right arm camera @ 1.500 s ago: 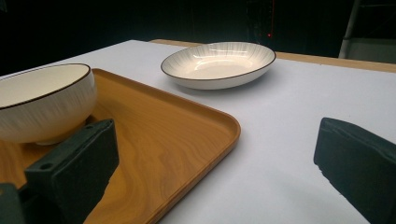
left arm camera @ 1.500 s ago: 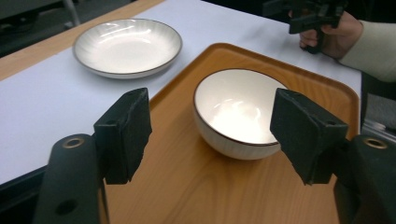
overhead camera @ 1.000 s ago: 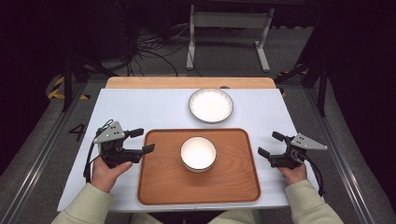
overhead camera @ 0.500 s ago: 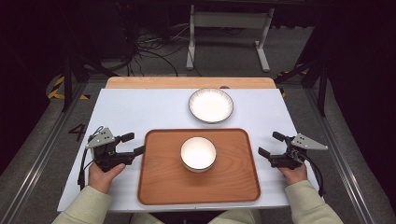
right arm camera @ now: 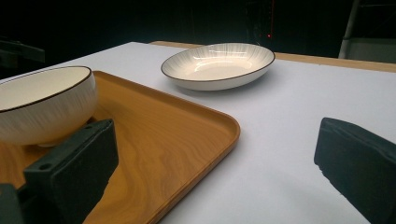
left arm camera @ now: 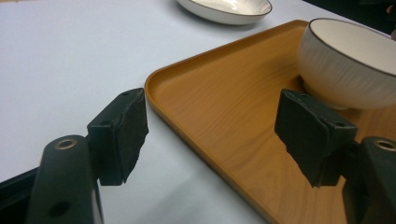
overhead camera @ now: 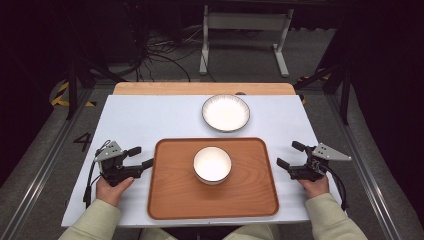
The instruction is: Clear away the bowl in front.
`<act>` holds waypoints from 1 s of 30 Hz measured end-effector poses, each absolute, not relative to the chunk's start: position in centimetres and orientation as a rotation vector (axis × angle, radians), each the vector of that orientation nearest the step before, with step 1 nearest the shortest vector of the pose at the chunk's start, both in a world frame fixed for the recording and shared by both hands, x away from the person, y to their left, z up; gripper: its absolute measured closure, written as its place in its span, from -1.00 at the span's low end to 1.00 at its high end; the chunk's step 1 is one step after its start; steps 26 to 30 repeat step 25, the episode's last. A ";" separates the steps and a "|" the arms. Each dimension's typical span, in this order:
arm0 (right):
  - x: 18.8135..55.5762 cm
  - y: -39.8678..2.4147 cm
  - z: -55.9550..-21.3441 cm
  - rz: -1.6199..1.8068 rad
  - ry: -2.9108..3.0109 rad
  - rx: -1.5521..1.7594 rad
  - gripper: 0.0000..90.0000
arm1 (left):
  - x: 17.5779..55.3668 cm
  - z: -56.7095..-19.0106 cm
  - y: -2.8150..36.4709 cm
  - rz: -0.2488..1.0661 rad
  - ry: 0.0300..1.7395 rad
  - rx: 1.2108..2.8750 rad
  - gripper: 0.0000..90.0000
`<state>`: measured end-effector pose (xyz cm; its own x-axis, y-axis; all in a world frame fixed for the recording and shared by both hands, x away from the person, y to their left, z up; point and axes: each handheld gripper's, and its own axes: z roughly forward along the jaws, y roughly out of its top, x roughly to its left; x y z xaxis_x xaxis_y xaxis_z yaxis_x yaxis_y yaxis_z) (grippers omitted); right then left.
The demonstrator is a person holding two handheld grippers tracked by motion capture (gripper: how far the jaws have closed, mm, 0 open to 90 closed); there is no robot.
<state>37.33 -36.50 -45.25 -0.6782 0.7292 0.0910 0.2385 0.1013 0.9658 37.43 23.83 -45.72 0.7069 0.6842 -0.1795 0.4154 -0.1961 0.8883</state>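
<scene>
Low over a white counter (overhead camera: 150, 120), two hand-held tongs flank a wooden tray (overhead camera: 175, 200) that carries a white bowl (overhead camera: 212, 164). At the tray's left edge, the left tongs (overhead camera: 140, 157) stand wide open with nothing between the pads; in the left gripper view, the tray's rounded near corner (left arm camera: 187, 93) runs into the gap between the two black pads, one pad over bare counter and the other over the tray's wood, in front of the bowl (left arm camera: 348, 65). At the tray's right edge, the right tongs (overhead camera: 290, 155) also stand open and empty, a strip of white counter showing between their tips and the rim. In the right gripper view, the tray's corner (right arm camera: 219, 128) curves between the pads, with the bowl (right arm camera: 44, 107) to the left.

The bowl sits near the middle of the tray, slightly toward its far side, with bare wood all round it. Beyond the tray's far edge, a shallow white plate (overhead camera: 225, 112) rests on the counter, near the rim but apart from it. Open counter stretches left of the plate and along both sides of the tray. A wooden strip (overhead camera: 150, 88) lines the counter's far edge.
</scene>
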 end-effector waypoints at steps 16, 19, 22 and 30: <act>37.3 -36.5 -45.2 1.609 1.975 0.943 -0.99 | 37.5 -46.6 23.8 0.284 0.898 1.872 -0.42; 37.3 -36.5 -45.2 1.609 1.974 0.943 -0.99 | 37.4 -46.6 23.8 0.285 0.897 1.867 -0.42; 37.3 -36.5 -45.2 1.609 1.974 0.943 -0.99 | 37.4 -46.6 23.8 0.281 0.896 1.867 -0.42; 37.3 -36.5 -45.2 1.609 1.973 0.943 -0.99 | 37.4 -46.5 23.8 0.286 0.889 1.867 -0.42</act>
